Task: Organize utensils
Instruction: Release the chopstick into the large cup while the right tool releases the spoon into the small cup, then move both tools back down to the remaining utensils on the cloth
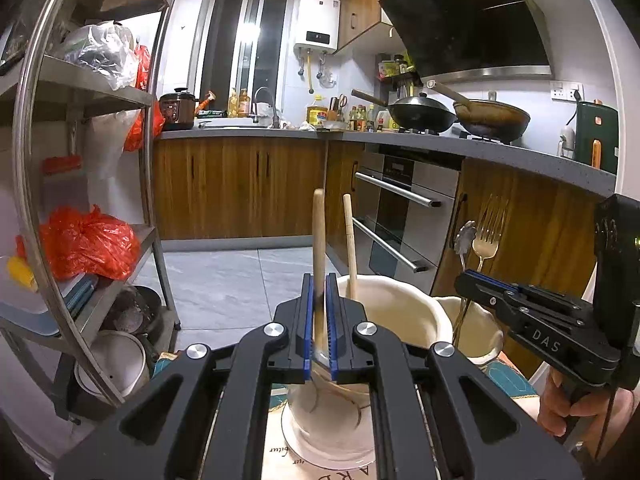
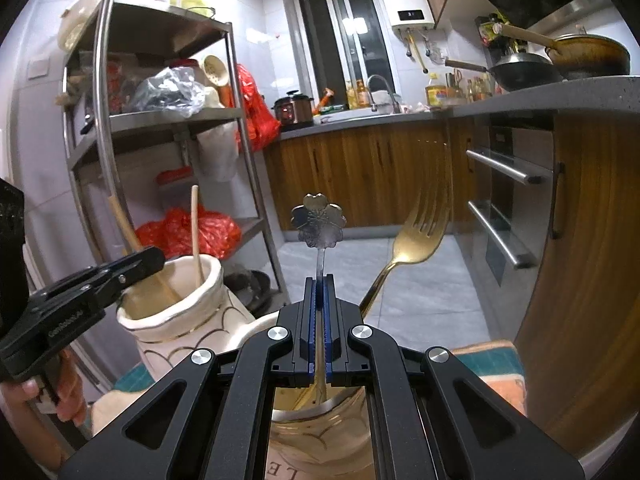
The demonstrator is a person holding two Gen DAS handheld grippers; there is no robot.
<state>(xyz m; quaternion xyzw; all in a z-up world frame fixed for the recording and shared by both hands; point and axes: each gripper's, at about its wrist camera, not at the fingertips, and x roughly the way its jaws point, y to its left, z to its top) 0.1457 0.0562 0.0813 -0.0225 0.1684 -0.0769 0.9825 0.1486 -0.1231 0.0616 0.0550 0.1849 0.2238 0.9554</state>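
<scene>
- Here, left gripper (image 1: 320, 312) clenched on a wooden utensil handle (image 1: 319, 232), blue pads pressed against both sides of it, handle rising upright above the jaws.
- Beside that handle, a thinner wooden stick (image 1: 349, 244) leaning inside the same cream ceramic holder (image 1: 400, 308), the one with thin gold curved lines on its wall.
- Right gripper (image 2: 320, 308) clenched on the slim stem of a flower-headed metal utensil (image 2: 318, 220), blossom end up, above a second cream holder (image 2: 320, 440).
- Just to the right of that stem, a gold fork (image 2: 416, 236) leaning in the same second holder, tines up.
- Seen from the left wrist, right gripper body marked "DAS" in white letters; a hand (image 1: 568, 404) wrapped around its grip.
- Seen from the right wrist, small white lettering on the left gripper's side, too fine to read; a hand (image 2: 52, 400) on its grip.
- Under the holders, a printed mat (image 1: 508, 380) with partial writing, upside down in the left view: "ARD" and a script word ending "our"; "LE" in the right view.
- Both holders side by side, nearly touching; whether in contact, cannot tell.
</scene>
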